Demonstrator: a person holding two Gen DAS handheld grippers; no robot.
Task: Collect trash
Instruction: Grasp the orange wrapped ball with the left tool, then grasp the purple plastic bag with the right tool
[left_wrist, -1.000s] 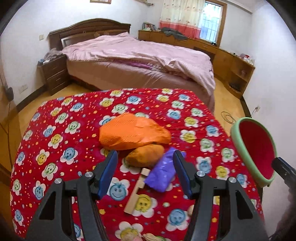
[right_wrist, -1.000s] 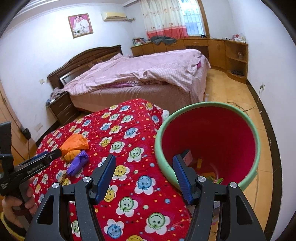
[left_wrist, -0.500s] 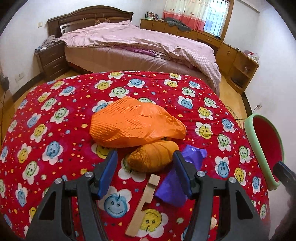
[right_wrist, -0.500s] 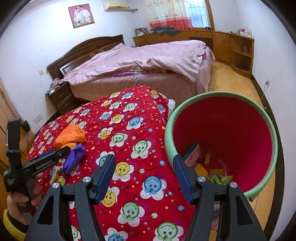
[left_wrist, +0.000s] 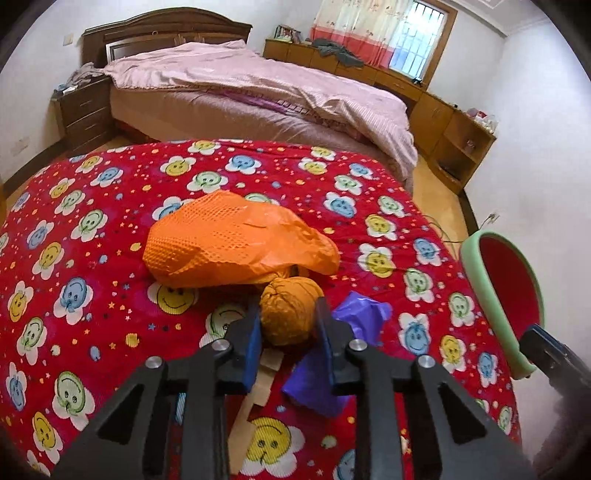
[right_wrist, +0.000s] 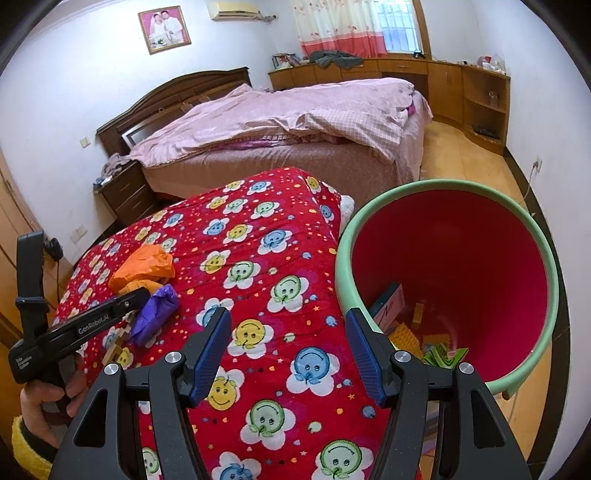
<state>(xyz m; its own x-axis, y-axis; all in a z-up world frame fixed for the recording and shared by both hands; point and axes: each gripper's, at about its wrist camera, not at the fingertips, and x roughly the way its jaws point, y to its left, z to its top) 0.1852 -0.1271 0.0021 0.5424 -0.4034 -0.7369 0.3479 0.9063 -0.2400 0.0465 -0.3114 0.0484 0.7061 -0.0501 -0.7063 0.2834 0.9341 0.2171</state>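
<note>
While the left claw (left_wrist: 287, 325) is clamped on the orange wad (left_wrist: 290, 310), its blue pads press the wad from both sides near the middle of the desk (left_wrist: 92, 206), which is draped in a red cloth printed with smiling flowers. Just behind the wad and touching it lies the orange bag (left_wrist: 236, 243), spread flat. A purple wrapper (left_wrist: 332, 354) sits just beside the wad on its right, partly under the right finger of that claw. A wood strip (left_wrist: 258, 384) lies beneath the left claw, mostly hidden by it.

The right claw (right_wrist: 290, 350) hangs with its fingers wide apart and nothing between them, over the desk's right edge. Just off that edge stands the bin (right_wrist: 532, 236), green-rimmed and red inside, its mouth tilted toward the right wrist camera. Scraps (right_wrist: 436, 343) lie at its bottom, among them what looks like a small pink box, though the view there is cramped. In the right wrist view a hand (right_wrist: 40, 402) grips the left claw's handle at the desk's left side. A bed (left_wrist: 258, 88) with a pink cover stands behind the desk.
</note>
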